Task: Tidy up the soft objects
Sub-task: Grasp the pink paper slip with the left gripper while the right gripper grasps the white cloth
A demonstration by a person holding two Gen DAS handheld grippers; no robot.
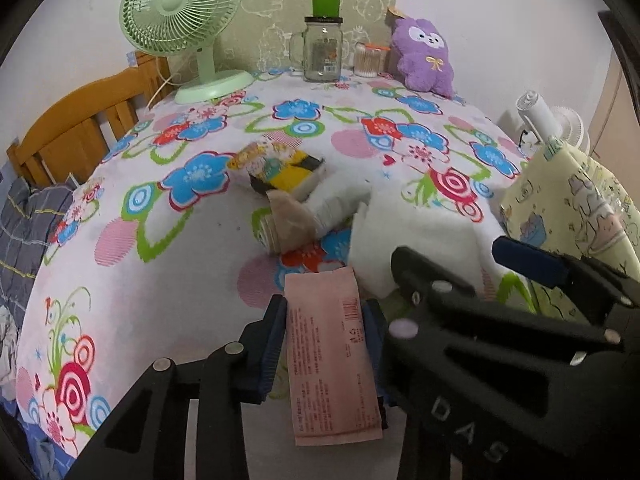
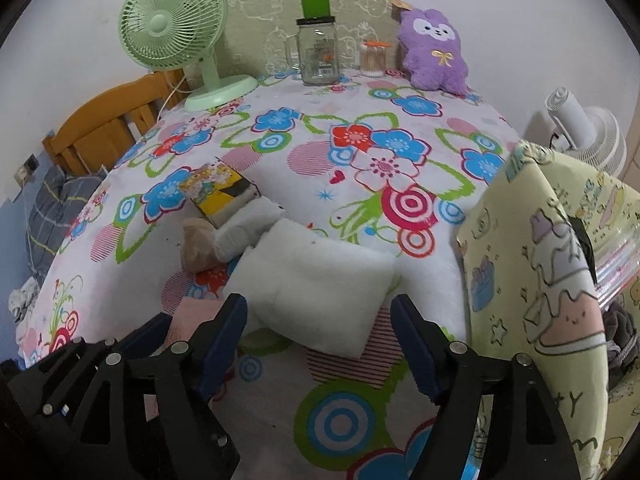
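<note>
My left gripper (image 1: 326,340) is shut on a pink printed packet (image 1: 332,360) and holds it just above the flowered tablecloth (image 1: 160,248). My right gripper (image 2: 318,340) is open, its jaws on either side of the near end of a white padded cloth (image 2: 320,288) that lies on the table. The right gripper also shows in the left wrist view (image 1: 452,256), over the same white cloth (image 1: 420,240). A small pile of soft packs lies mid-table: a yellow and black one (image 1: 288,172), a white roll (image 1: 340,204) and a beige pouch (image 1: 290,224).
A pale yellow cartoon-print bag (image 2: 540,280) stands open at the right edge. At the back stand a green fan (image 1: 184,20), a glass jar (image 1: 322,50), a cotton swab pot (image 1: 368,60) and a purple plush (image 1: 424,56). A wooden headboard (image 1: 80,128) is on the left.
</note>
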